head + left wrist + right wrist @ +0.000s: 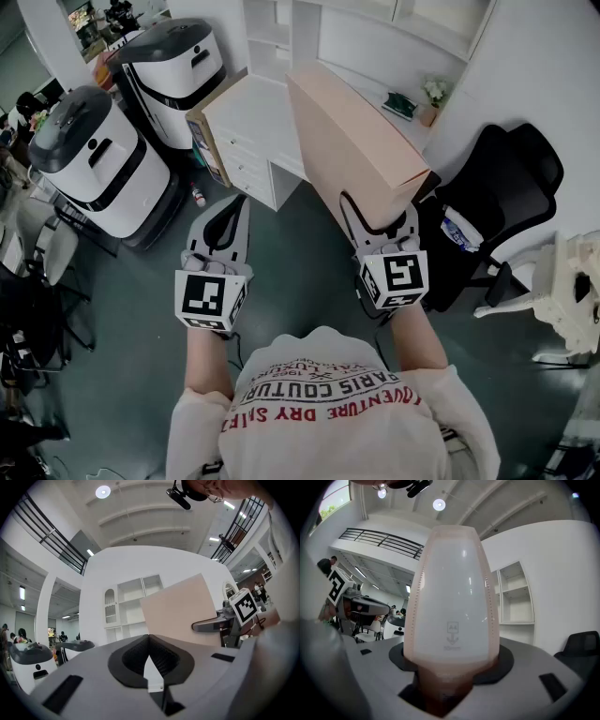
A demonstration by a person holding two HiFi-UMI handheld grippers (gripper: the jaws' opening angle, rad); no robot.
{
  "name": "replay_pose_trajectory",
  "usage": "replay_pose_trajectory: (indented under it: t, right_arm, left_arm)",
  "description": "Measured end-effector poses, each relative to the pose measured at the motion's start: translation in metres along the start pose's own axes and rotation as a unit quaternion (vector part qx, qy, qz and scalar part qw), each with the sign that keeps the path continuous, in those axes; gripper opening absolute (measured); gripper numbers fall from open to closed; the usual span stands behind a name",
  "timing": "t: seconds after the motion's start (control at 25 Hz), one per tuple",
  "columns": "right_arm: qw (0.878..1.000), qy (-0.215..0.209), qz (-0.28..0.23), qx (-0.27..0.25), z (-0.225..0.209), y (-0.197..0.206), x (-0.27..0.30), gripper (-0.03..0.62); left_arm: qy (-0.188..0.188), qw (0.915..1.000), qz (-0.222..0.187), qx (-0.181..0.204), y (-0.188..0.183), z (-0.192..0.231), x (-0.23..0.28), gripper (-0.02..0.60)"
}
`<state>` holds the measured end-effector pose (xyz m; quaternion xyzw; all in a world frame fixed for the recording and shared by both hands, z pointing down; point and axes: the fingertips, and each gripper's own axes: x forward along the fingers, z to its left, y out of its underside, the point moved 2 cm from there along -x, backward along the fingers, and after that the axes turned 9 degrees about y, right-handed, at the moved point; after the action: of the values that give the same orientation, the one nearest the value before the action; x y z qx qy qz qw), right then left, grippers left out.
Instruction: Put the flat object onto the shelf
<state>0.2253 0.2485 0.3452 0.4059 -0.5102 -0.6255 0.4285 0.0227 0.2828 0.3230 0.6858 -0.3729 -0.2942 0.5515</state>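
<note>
The person's shirt (328, 403) is seen nearest, with both grippers ahead of it. The left gripper (234, 211) is closed on nothing. To its right, the right gripper (380, 220) is clamped on the near end of the flat object (352, 141), which extends forward from its jaws. Lifting is judged done. The shelf (281, 37), well ahead of both grippers, is not yet reached, so carrying, placing and release are left. An A4 mark (452, 628) is shown only in the right gripper view, and the object's broad face only in the left gripper view.

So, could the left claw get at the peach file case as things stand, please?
Probably yes: only open air lies between the shut, empty left claw and the peach file case gripped by the right claw.
</note>
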Motion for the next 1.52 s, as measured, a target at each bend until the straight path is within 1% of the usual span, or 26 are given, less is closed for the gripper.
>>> replay_pose_trajectory:
  t: [0.28,0.44,0.6,0.72,0.84,0.96,1.16,1.28,1.52]
  right_arm:
    - [1.0,0.005,0.007,0.004,0.012,-0.001,0.0,0.301]
    - [1.0,0.009,0.01,0.005,0.026,-0.001,0.002,0.301]
    - [0.999,0.017,0.017,0.022,0.042,0.001,0.005,0.302]
    - [0.999,0.013,0.029,0.034,0.057,0.007,0.01,0.302]
    - [0.999,0.004,0.041,0.035,0.068,0.014,0.022,0.302]
    - [0.999,-0.002,0.039,0.035,0.073,0.017,0.04,0.302]
    - [0.999,-0.02,0.033,0.038,0.077,0.026,0.089,0.302]
    - [0.998,-0.03,0.032,0.038,0.069,0.031,0.13,0.302]
    - [0.999,-0.026,0.015,0.039,0.045,0.023,0.223,0.303]
  left_arm:
    - [-0.001,1.0,-0.002,-0.006,0.003,0.013,-0.012,0.012]
    - [-0.003,1.0,-0.004,-0.008,0.007,0.026,-0.025,0.013]
    - [-0.008,0.9999,-0.005,-0.013,0.013,0.04,-0.042,0.012]
    - [-0.014,0.9997,0.001,-0.019,0.023,0.05,-0.052,0.012]
    - [-0.021,0.9994,0.011,-0.026,0.033,0.061,-0.056,0.012]
    - [-0.03,0.9991,0.014,-0.025,0.04,0.075,-0.055,0.012]
    - [-0.047,0.9985,0.021,-0.018,0.055,0.107,-0.031,0.012]
    - [-0.05,0.9985,0.02,-0.011,0.056,0.127,-0.001,0.012]
    - [-0.063,0.9979,0.011,-0.005,0.053,0.19,0.068,0.012]
